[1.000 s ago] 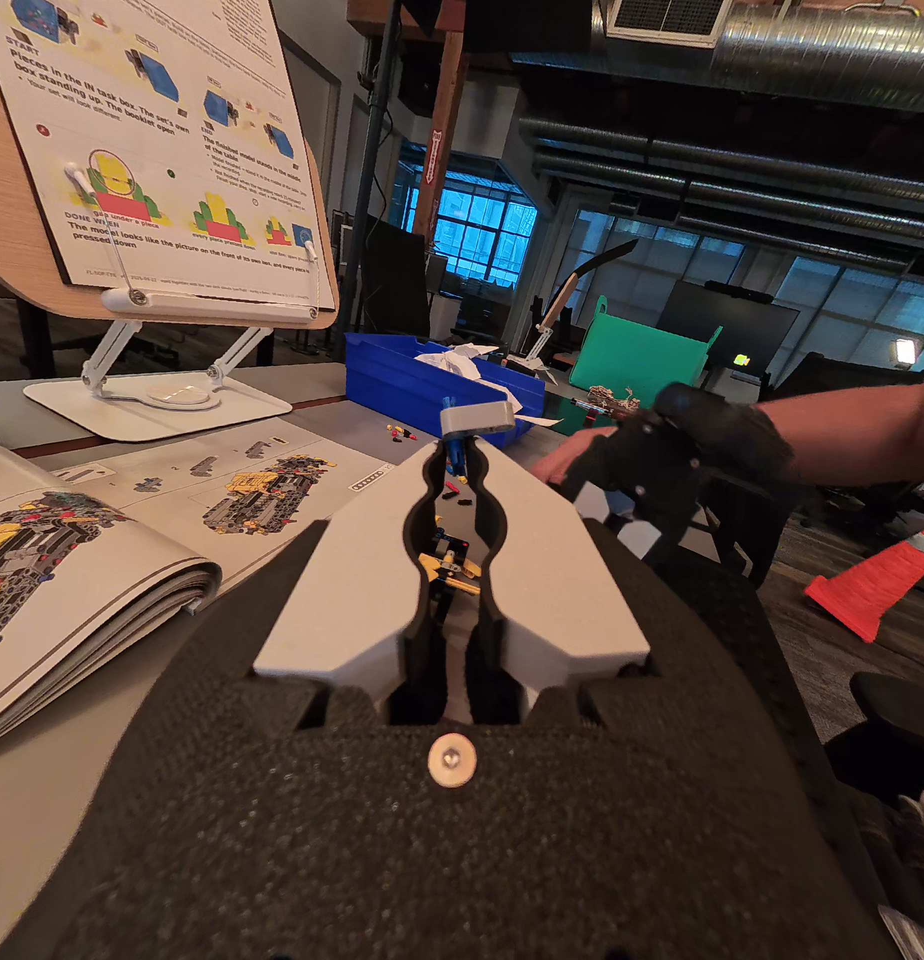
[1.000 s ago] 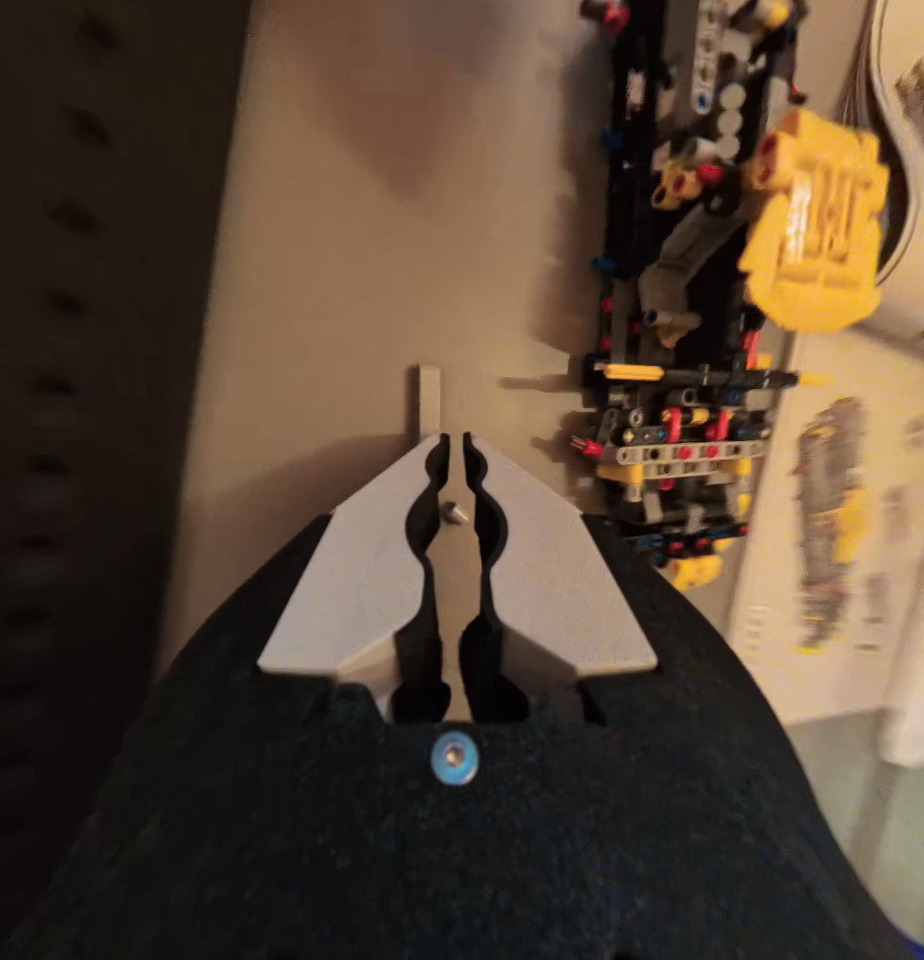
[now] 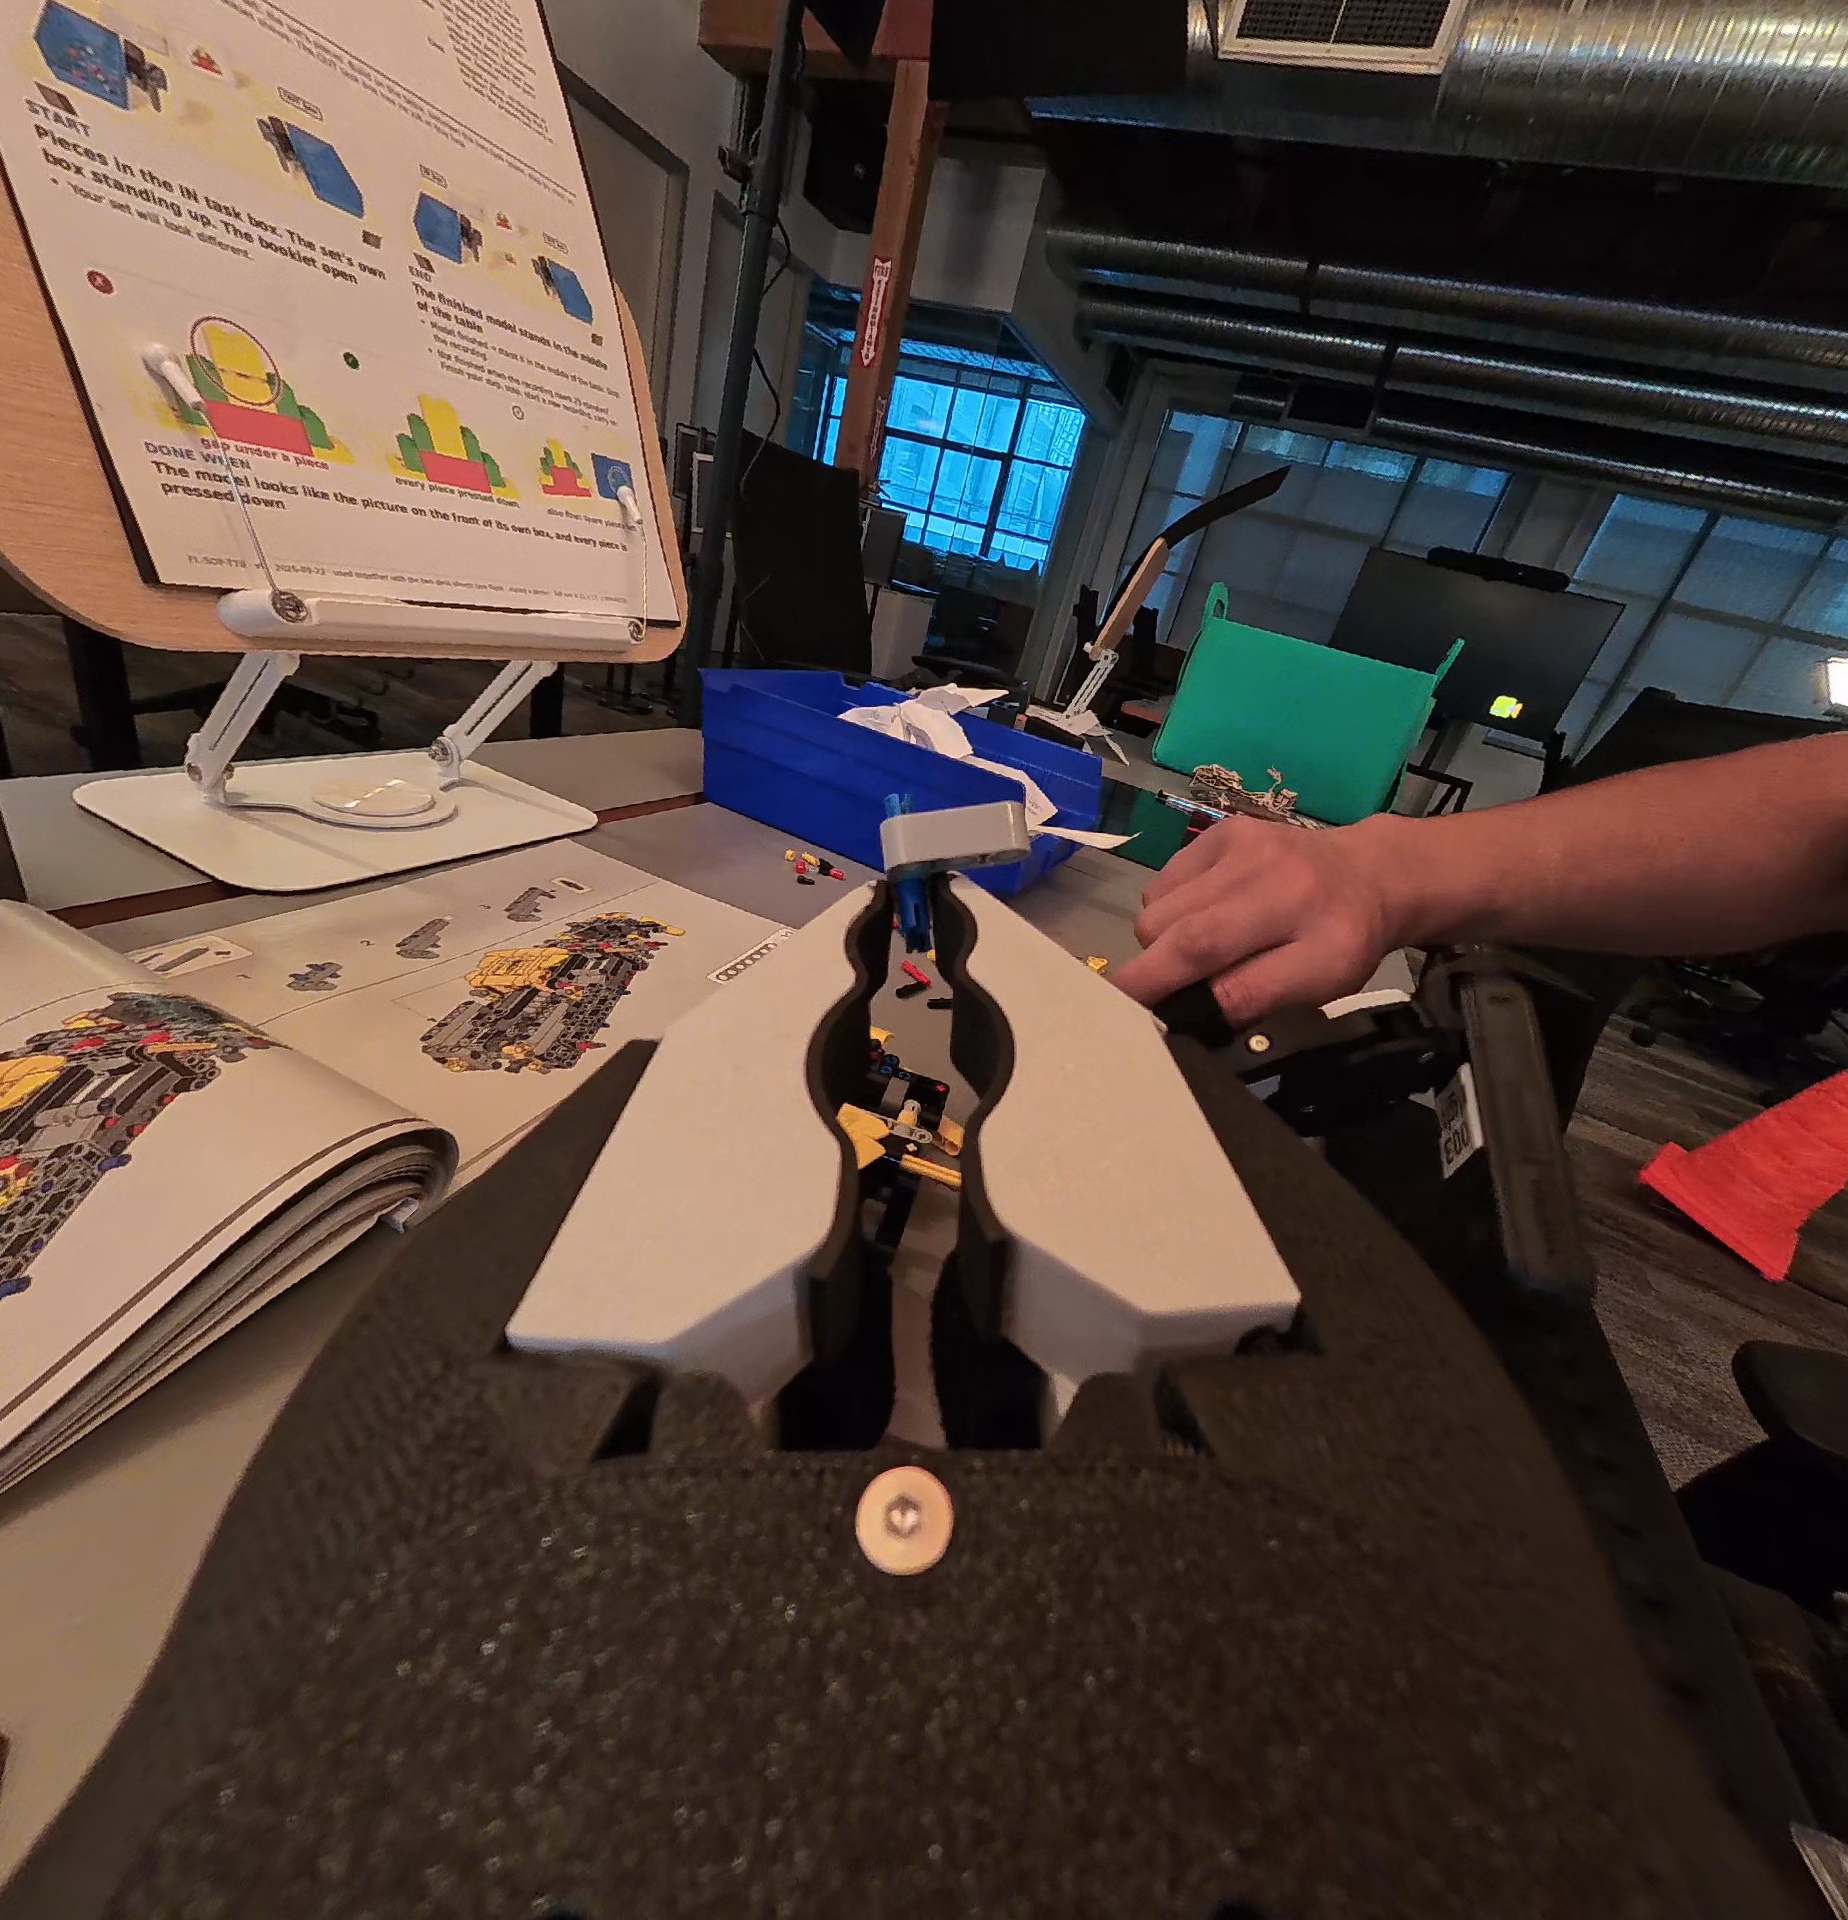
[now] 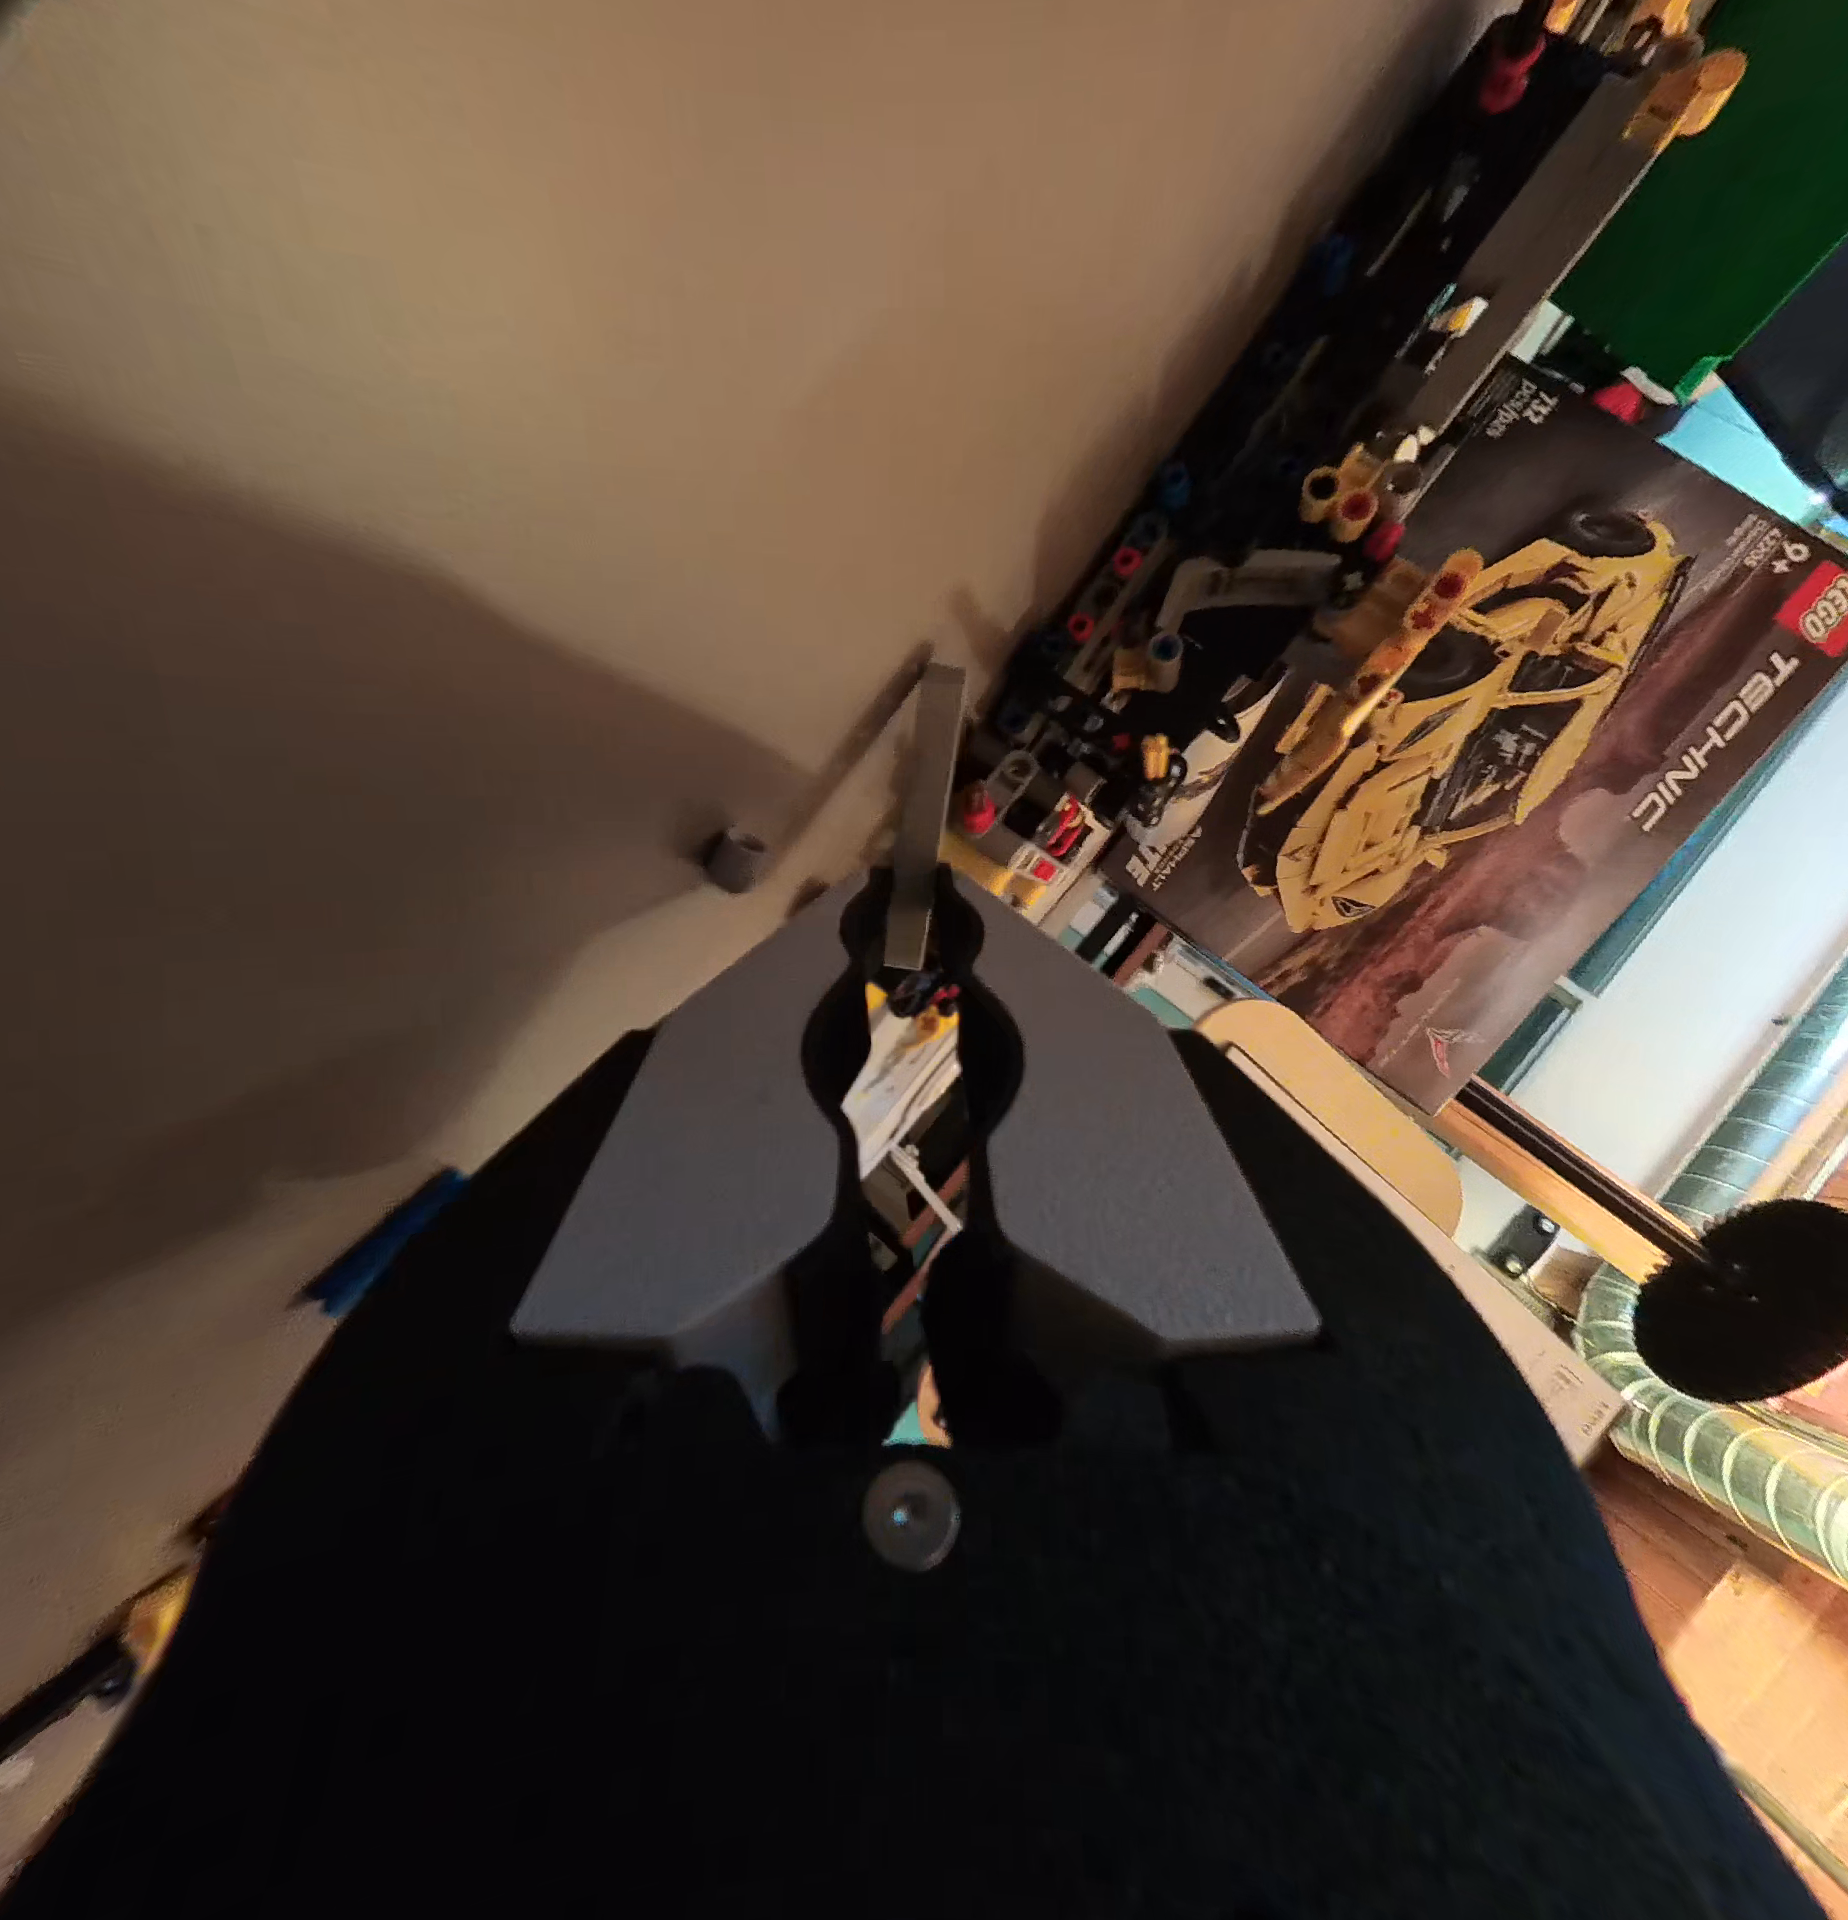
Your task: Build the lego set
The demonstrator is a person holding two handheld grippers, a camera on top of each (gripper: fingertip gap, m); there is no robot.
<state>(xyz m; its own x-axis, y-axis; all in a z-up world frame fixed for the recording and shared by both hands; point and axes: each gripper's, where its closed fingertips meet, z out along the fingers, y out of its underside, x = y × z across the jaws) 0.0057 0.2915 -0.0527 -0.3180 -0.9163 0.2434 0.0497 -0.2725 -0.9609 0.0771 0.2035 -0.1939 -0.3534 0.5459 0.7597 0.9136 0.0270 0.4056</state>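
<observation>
1. Your left gripper [image 3: 915, 902] is clamped on a small blue pin [image 3: 912, 914], which carries a short grey beam [image 3: 956, 836] across its top, held up above the table [image 3: 629, 847].
2. Your right gripper [image 4: 912, 902] is pinching a flat grey beam [image 4: 925, 821] that sticks out past the fingertips; the view is tilted and a little blurred.
3. In the right wrist view, the half-built lego car [image 4: 1190, 634], black with yellow, red and blue parts, lies on the table just beyond the held beam, in front of the set's box [image 4: 1585, 748], which stands upright behind it.
4. A small grey cylinder piece [image 4: 735, 857] sits on the table just left of your right gripper's tips.
5. In the left wrist view, the open instruction booklet [image 3: 276, 1049] lies on the near left, with a sheet on a white stand [image 3: 328, 790] behind it.
6. A blue bin [image 3: 847, 764] holding crumpled paper sits far centre, and loose small pieces [image 3: 811, 864] lie scattered in front of it.
7. Your right hand [image 3: 1252, 925] shows on the right of that view, resting on the black body of the other gripper.
</observation>
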